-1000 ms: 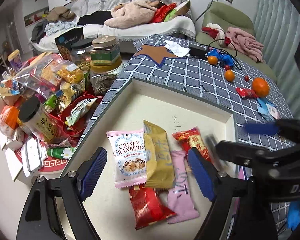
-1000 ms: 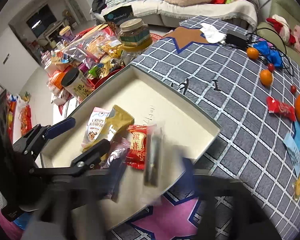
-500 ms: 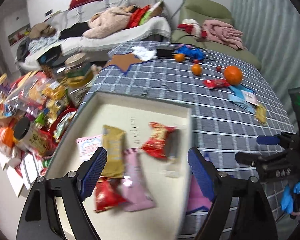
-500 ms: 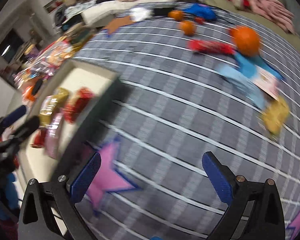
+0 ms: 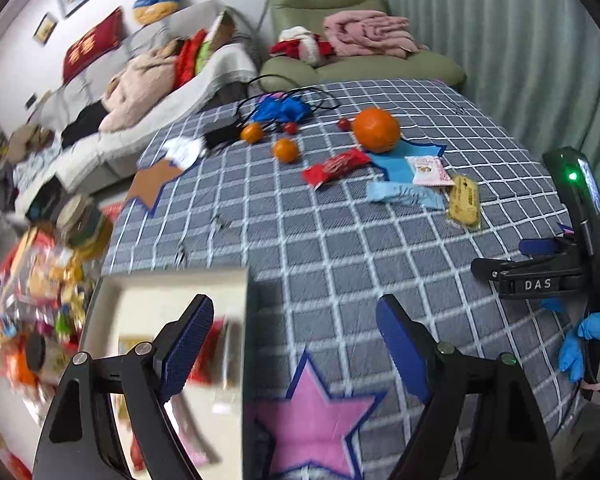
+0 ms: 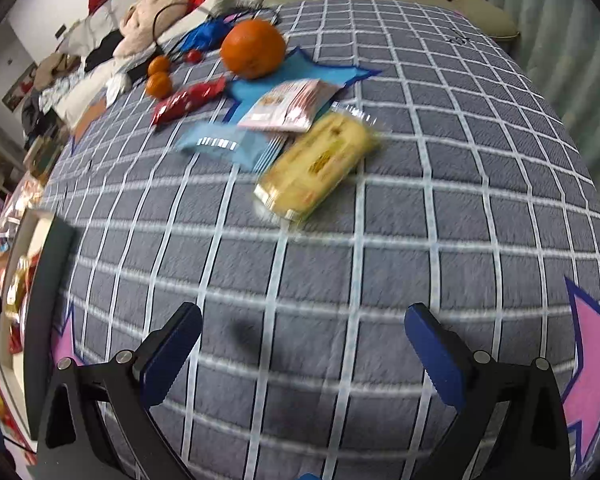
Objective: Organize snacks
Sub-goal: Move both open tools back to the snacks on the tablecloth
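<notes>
The grey quilted cloth with a white grid (image 6: 380,240) covers the whole work surface, soft and padded, so a wrapper lying flat on it gives pads little edge to catch; a downward pinch could gather fabric with the packet. At the cloth's left edge sits the shallow cream tray with a dark rim (image 5: 172,280), already holding several packets, blurred here. A packet carried back could strike that raised rim or land on the pile and slide out.

The large orange fruit (image 6: 254,54) stands just behind the loose snacks and could roll if nudged.

4 loose snacks lie close together: the yellow cake bar in clear wrap (image 6: 314,168), nearest the right gripper (image 6: 304,340), touches the pale blue foil packet (image 6: 230,144) and the pink-and-white sachet (image 6: 292,104); a red wrapper (image 6: 188,100) lies left. Grabbing 1 may drag its neighbours.

Both the right gripper and the left gripper (image 5: 296,340) are spread wide and empty.
</notes>
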The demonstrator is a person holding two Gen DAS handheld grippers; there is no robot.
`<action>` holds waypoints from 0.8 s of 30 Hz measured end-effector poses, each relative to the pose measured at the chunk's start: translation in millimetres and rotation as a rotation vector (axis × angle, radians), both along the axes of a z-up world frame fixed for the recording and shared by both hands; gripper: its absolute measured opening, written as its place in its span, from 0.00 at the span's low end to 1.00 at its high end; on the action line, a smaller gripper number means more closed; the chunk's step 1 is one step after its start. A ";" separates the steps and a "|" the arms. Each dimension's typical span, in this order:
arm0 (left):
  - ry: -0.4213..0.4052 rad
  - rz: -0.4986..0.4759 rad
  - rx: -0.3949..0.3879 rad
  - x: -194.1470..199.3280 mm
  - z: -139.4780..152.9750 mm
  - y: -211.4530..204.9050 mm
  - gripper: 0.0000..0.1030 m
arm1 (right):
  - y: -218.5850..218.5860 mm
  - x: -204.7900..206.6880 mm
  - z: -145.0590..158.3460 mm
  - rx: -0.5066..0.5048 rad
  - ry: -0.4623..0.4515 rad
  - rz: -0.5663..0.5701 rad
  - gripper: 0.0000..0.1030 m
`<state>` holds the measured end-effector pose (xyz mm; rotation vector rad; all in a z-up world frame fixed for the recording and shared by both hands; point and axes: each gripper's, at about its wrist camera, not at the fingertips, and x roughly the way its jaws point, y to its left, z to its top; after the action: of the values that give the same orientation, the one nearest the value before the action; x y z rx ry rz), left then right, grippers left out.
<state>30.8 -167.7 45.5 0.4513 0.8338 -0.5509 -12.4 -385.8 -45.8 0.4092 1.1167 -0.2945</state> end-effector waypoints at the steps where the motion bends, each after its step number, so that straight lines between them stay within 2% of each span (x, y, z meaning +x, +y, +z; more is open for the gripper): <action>1: -0.004 -0.014 0.012 7.2 0.1 -14.2 0.84 | -3.2 3.7 -0.1 -0.004 -0.005 -0.009 0.99; 4: -0.017 -0.043 0.031 26.5 -4.4 -42.6 0.84 | -13.9 21.4 -1.0 -0.011 -0.020 -0.040 0.99; 7: -0.032 -0.058 0.075 52.3 -17.9 -78.1 0.84 | -25.4 36.9 -2.5 -0.009 -0.033 -0.071 0.99; 10: -0.027 -0.076 0.082 75.7 -31.8 -107.2 0.84 | -33.4 52.6 -4.0 -0.031 -0.037 -0.085 0.99; 15: -0.077 -0.099 0.140 105.8 -58.3 -144.4 0.84 | -27.3 67.6 -10.6 -0.170 -0.012 -0.032 0.99; 21: -0.041 -0.077 0.163 145.1 -86.6 -166.6 0.84 | -29.3 69.7 -12.7 -0.208 -0.033 0.010 0.99; 24: -0.035 -0.084 0.136 147.2 -90.0 -166.3 0.83 | -32.8 73.2 -13.0 -0.210 -0.042 0.023 0.99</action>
<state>178.0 -334.0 -44.5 0.6213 0.8244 -0.5642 60.8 -418.7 -58.9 0.2151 1.0372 -0.3778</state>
